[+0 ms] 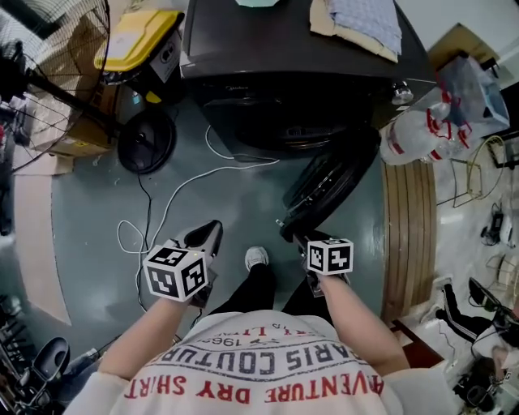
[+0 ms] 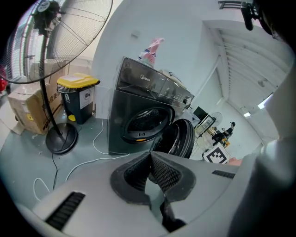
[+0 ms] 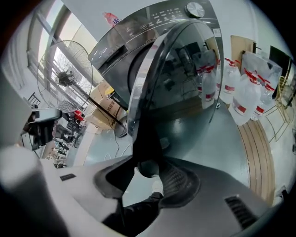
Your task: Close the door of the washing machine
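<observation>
Laundry corner seen from above, with one dark front-loading washing machine (image 1: 284, 49) at the top of the head view. Its single round door (image 1: 328, 188) stands wide open, swung out to the right of the drum opening (image 2: 145, 121) and reaching toward the person. The right gripper (image 1: 292, 233) is at the door's free edge: its jaws are apart with that edge standing between them. The right-hand pad lies close against the edge, and it is unclear whether the other pad touches it. The left gripper (image 1: 207, 235) hangs over bare floor, well to the left of the door, with its jaws together at the tips and nothing between them. One white shoe (image 1: 256, 258) and a dark trouser leg show between the two grippers. One white cable (image 1: 174, 194) loops across the floor in front of the machine, between it and the person. Left of the machine stand one pedestal fan (image 2: 60, 139) with a round black base, one dark bin (image 1: 138, 36) with a yellow lid, and one cardboard box (image 2: 30, 104). Right of the machine sits a cluster of clear plastic water bottles (image 1: 413, 134) with red labels, at least three of them, beside a strip of wooden flooring (image 1: 409, 235). Folded cloth (image 1: 361, 24) lies on top of the machine.
</observation>
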`<state>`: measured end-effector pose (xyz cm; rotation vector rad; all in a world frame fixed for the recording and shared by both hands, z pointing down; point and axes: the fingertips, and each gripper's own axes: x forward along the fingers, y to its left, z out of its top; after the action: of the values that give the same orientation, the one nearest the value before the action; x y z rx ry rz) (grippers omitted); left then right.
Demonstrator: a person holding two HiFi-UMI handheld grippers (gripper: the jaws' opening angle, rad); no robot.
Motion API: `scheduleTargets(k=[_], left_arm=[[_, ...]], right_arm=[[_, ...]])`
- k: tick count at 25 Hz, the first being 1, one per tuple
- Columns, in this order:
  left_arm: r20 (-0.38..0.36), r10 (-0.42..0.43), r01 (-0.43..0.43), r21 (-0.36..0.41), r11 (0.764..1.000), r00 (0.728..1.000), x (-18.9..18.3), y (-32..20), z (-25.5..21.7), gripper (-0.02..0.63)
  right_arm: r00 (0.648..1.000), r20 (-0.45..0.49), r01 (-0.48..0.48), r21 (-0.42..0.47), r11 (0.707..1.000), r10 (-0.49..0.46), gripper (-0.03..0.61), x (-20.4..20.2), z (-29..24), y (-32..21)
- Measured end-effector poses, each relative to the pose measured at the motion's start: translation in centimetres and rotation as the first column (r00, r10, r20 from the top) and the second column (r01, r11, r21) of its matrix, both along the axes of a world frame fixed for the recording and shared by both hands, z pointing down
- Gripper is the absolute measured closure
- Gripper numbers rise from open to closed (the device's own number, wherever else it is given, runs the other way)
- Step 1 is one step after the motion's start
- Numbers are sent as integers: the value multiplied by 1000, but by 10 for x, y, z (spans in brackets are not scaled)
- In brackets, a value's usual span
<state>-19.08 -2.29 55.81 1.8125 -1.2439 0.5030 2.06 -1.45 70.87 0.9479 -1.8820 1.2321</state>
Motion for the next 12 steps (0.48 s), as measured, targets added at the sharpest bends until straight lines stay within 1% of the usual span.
scheduleTargets(k=[4,5,7,12], left_arm=[[-9,-45,45,14,999,999,-22,3,-1,586],[-13,-57,57,20,998,998,-27,3,-2,586],[-13,-80,80,23,996,997,-38,5,0,586],[-6,-129,130,20,991,992,-65,10,3,586]], right_arm=[[997,38,67,42,997,-68,408,-31,-2,-14],[995,47,82,56,995,-85,419,-38,-3,-18],[993,61,99,79,992,-104,434,-51,-6,-27],[986,78,138,122,983,-148,436,-79,-11,-52]])
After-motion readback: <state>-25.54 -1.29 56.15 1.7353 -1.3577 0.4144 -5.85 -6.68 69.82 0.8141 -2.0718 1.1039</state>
